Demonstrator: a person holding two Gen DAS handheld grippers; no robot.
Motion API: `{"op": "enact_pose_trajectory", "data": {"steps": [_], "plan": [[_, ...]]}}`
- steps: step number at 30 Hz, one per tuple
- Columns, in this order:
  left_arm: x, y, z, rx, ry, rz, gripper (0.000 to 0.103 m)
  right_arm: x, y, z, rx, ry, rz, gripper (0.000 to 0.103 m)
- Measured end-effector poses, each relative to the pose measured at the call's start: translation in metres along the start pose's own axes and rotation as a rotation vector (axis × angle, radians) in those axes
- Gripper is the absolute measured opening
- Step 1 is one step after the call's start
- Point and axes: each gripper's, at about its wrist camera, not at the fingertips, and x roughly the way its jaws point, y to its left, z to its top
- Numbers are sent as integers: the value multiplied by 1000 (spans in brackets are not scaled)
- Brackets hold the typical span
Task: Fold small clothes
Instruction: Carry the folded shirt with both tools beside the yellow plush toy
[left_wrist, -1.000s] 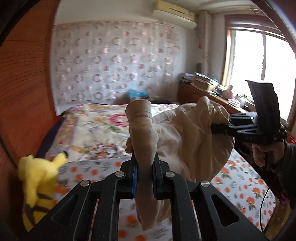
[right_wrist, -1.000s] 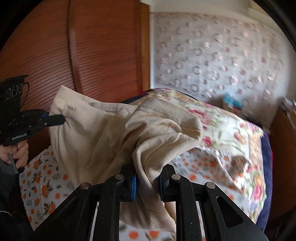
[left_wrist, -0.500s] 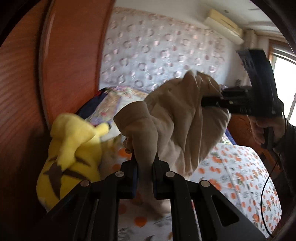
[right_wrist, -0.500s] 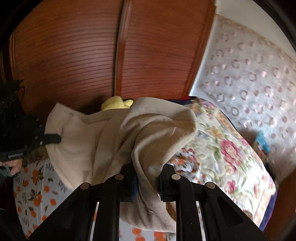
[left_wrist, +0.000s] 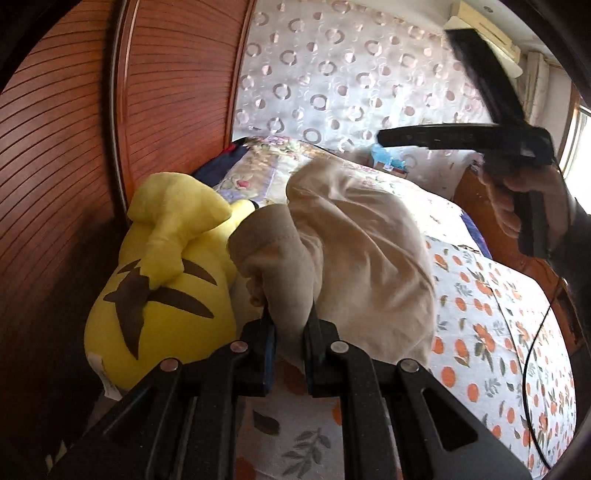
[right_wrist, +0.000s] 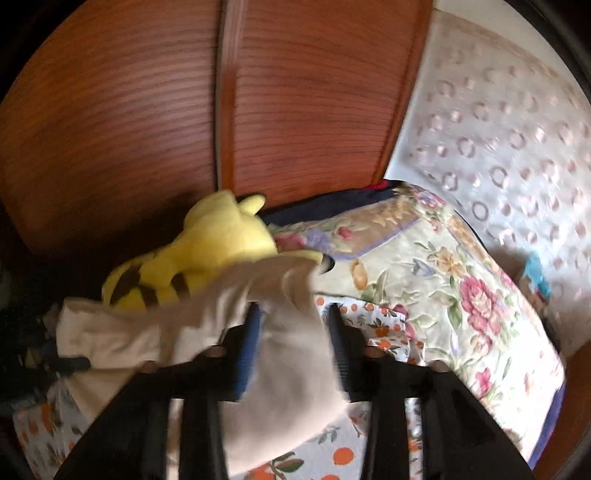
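Observation:
A beige garment (left_wrist: 362, 251) hangs bunched over the bed, with one thick fold pinched in my left gripper (left_wrist: 290, 325), which is shut on it. In the right wrist view the same garment (right_wrist: 291, 369) sags, blurred, between the fingers of my right gripper (right_wrist: 293, 332). Its jaws are opening and the pads stand apart from the cloth. From the left wrist view the right gripper (left_wrist: 384, 137) hovers above and to the right of the garment, clear of it, held by a person's hand (left_wrist: 524, 199).
A yellow plush toy (left_wrist: 166, 266) lies against the wooden wardrobe doors (left_wrist: 74, 166), just left of the garment. The bed has an orange-print sheet (left_wrist: 498, 332) and a floral quilt (right_wrist: 443, 280). A circle-patterned curtain (left_wrist: 332, 74) hangs behind.
Both grippers swung left toward the wardrobe and plush toy and came down. The right gripper's jaws parted and the garment slipped out of its grip. The left keeps its hold.

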Motion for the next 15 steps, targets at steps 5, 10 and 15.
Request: {"op": "enact_pose_trajectory", "data": {"steps": [5, 10, 15], "plan": [[2, 5, 4, -26, 11, 5, 13, 13, 4, -29, 91, 7, 11, 53], [-6, 11, 1, -61, -1, 21, 14, 19, 12, -59, 136, 44, -33, 53], [-23, 4, -6, -26, -27, 62, 21, 17, 5, -66, 231, 37, -63, 53]]}}
